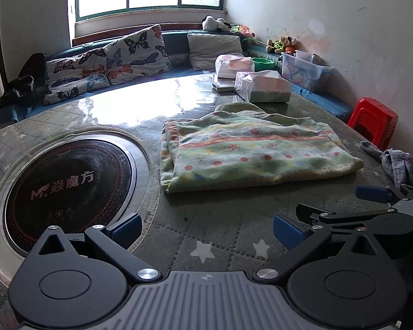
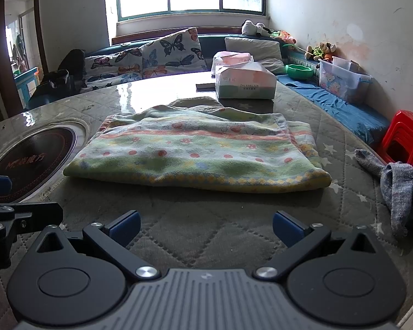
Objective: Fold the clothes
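near the folded blanket [image 2: 195, 154], left tool [image 1: 206, 228] and right tool [image 2: 206, 227] gape wide, holding nothing.

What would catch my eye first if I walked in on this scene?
Probably the folded green flowered blanket, lying flat in the middle of the quilted table. Just before it, the right gripper and the left gripper both stand open and empty. To the blanket's left a round black cooktop is sunk into the table, and a crumpled grey cloth lies at the right edge.
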`<state>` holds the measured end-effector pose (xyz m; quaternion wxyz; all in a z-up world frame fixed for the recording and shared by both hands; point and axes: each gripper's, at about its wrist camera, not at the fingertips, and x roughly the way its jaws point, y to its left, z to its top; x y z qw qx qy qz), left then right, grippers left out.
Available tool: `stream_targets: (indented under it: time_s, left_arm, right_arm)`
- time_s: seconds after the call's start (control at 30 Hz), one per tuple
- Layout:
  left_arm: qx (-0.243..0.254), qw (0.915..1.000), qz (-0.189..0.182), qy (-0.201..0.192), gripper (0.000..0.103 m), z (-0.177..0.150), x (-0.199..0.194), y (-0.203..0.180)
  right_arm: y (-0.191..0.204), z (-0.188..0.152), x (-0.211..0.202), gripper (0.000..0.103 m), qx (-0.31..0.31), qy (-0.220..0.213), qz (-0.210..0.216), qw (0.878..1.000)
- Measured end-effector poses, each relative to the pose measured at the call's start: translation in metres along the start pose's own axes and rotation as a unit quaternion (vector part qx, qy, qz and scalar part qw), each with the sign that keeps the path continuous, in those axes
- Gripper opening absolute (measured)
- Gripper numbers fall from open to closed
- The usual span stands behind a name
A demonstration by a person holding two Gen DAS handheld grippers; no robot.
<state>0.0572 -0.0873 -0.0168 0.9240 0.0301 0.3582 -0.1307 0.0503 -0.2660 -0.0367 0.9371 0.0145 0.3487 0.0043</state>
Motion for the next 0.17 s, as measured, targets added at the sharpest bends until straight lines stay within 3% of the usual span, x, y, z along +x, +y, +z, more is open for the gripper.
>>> stream_targets:
  time_s: [0.17]
  left_arm:
    - [-0.001,1.0,0.001,0.002,0.103,0.0012,0.002,0.0004]
  right_arm:
    - [0.0005,0.0003,0.0016,0.103,0.0,0.001,0.001,1.0]
